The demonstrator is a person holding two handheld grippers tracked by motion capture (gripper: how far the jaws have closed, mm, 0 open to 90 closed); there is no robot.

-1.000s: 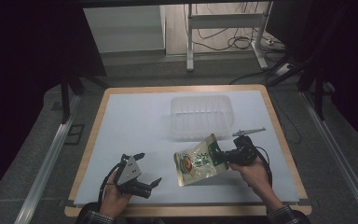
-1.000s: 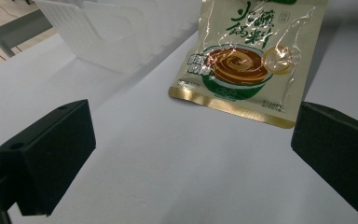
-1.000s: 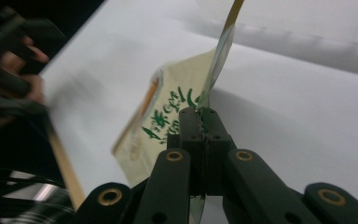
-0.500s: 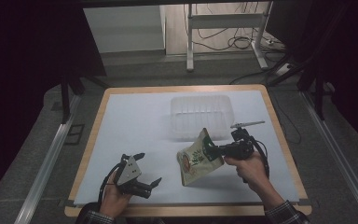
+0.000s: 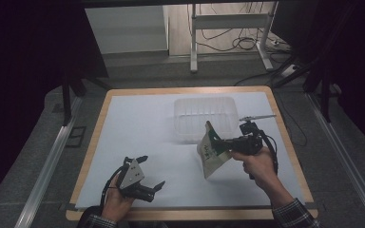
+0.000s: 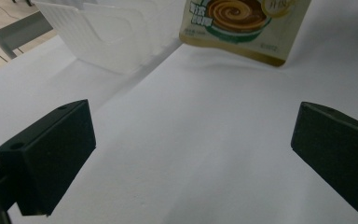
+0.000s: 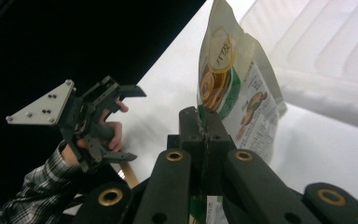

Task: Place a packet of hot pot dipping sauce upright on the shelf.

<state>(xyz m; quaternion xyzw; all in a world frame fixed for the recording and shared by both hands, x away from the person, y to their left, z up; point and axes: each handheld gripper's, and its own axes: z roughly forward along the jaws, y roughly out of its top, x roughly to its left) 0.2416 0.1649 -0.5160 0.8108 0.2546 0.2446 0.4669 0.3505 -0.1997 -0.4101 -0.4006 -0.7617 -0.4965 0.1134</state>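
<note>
A cream and green snack pouch (image 5: 211,151) hangs above the white table top, just in front of a clear plastic tray (image 5: 205,118). My right gripper (image 5: 220,144) is shut on the pouch's edge, and in the right gripper view the black jaws pinch the pouch (image 7: 233,84) between them. The left gripper view has the pouch's lower edge (image 6: 242,23) lifted off the surface beside the tray (image 6: 112,32). My left gripper (image 5: 148,173) rests low near the front left of the table, its jaws wide open with nothing between them. The right gripper view also catches that left gripper (image 7: 121,123) farther off.
The table's wooden rim (image 5: 190,214) runs along the front, close to both hands. Beyond the table stand a metal desk frame (image 5: 228,28) and loose cables on the floor. Dark stands flank the table on both sides.
My right gripper has risen with the pouch, which went from lying nearly flat on the table to hanging upright above it. The left gripper has stayed put.
</note>
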